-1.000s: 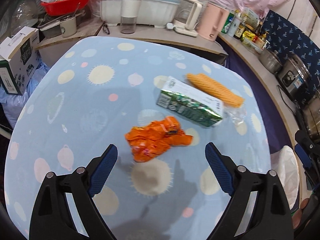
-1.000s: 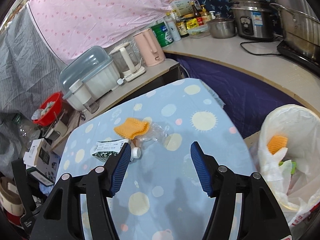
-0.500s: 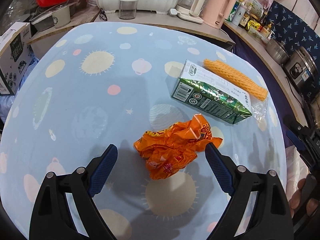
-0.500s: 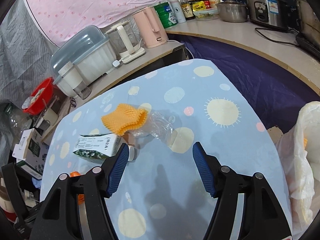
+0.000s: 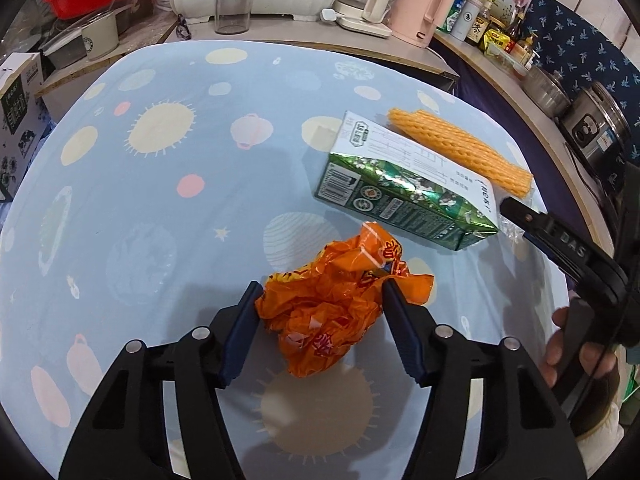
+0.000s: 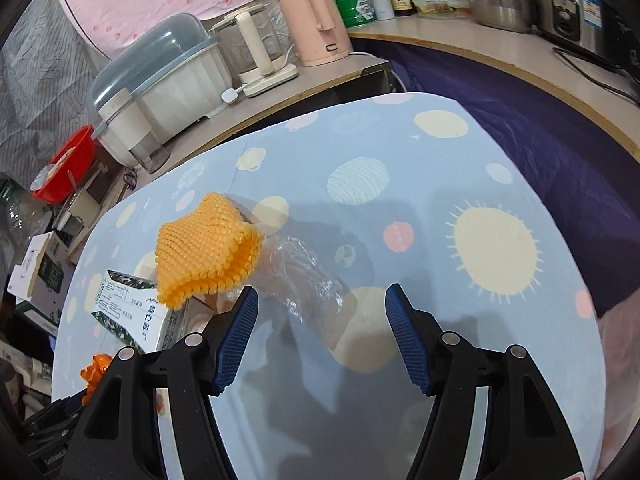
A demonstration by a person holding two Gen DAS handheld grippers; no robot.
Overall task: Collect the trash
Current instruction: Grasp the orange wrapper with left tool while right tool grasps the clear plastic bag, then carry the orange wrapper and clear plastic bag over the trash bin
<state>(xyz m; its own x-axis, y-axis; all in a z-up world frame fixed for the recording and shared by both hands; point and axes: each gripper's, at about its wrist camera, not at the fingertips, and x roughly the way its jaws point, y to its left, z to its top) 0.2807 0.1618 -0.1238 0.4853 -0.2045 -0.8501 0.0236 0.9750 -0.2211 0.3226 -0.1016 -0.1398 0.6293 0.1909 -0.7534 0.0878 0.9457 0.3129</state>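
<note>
— What's shifted since a moment ago?
— The left hand-held gripper (image 5: 320, 308) dropped lower and its jaws have just been closing; the crumpled orange foil wrapper (image 5: 340, 308) now sits between them, both pads touching it, on the pale blue counter cloth with suns and planets (image 5: 160, 208).
— And the bigger litter?
— The green-and-white drink carton (image 5: 404, 188) lies just beyond the wrapper, the orange foam mesh sleeve (image 6: 204, 248) against its far side.
— The right hand-held gripper (image 6: 320, 320)?
— Moved in closer, jaws wide, nothing held, over the clear crinkled plastic film (image 6: 304, 276).
</note>
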